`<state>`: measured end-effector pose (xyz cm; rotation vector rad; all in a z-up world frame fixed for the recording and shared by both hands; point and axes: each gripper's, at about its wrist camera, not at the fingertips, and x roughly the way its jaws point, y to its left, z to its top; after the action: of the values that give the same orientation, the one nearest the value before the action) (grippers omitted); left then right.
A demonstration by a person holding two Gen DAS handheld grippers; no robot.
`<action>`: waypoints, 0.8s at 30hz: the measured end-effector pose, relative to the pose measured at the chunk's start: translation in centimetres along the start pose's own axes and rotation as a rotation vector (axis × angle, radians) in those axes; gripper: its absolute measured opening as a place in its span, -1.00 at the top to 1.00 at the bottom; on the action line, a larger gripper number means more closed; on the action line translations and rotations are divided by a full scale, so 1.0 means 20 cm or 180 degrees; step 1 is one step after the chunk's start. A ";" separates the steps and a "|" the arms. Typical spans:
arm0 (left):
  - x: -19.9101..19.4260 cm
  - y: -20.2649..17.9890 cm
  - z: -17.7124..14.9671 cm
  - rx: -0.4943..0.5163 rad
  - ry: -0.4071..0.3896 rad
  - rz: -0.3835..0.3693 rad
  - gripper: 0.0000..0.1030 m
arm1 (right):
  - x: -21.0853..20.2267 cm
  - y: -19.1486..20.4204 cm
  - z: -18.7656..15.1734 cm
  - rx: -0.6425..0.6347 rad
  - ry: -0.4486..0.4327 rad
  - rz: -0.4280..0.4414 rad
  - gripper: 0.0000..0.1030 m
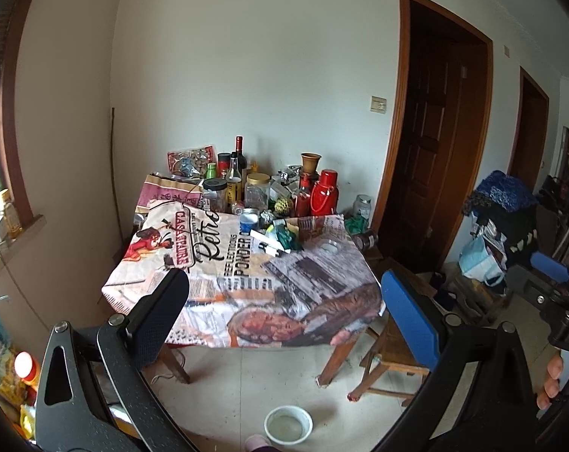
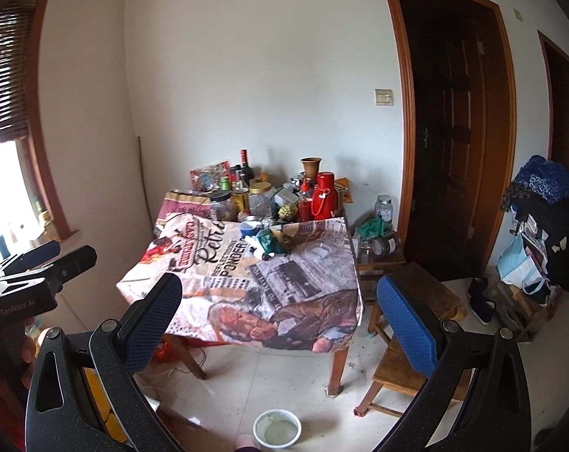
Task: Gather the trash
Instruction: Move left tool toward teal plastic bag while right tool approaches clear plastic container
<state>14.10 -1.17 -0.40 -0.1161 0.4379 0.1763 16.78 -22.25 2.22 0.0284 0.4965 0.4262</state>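
Note:
A table under a printed cloth (image 1: 247,275) (image 2: 247,282) stands ahead against the wall. Near its middle lie a crumpled green wrapper (image 1: 288,237) (image 2: 271,241), some white scraps (image 1: 269,243) and a clear plastic lid (image 1: 329,245) (image 2: 318,250). My left gripper (image 1: 284,293) is open and empty, held in the air short of the table's front edge. My right gripper (image 2: 279,290) is open and empty too, at about the same distance. Each gripper shows at the edge of the other's view, the left gripper (image 2: 58,260) on the left and the right gripper (image 1: 548,267) on the right.
Bottles, jars and red thermoses (image 1: 324,194) crowd the table's back. A wooden chair (image 1: 393,354) (image 2: 397,369) stands at the table's right corner. A white bowl (image 1: 288,423) (image 2: 277,427) sits on the tiled floor in front. A low stool with jars (image 2: 378,252) and bags stand right.

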 end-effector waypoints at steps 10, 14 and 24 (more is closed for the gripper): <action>0.61 0.20 0.27 -0.0041 0.0047 -0.0123 -0.99 | 0.51 0.03 0.18 0.0237 0.0196 -0.0284 -1.00; 0.83 0.25 0.36 0.0018 0.0036 -0.0203 -0.99 | 0.68 0.03 0.21 0.0379 0.0280 -0.0420 -1.00; 1.39 0.24 0.42 -0.0003 0.0401 -0.0222 -0.99 | 1.15 -0.07 0.25 0.0451 0.0715 -0.0518 -1.00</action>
<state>41.40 8.85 -5.23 -0.1438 0.5585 0.1010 37.88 -13.86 -4.02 0.0767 0.7445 0.2349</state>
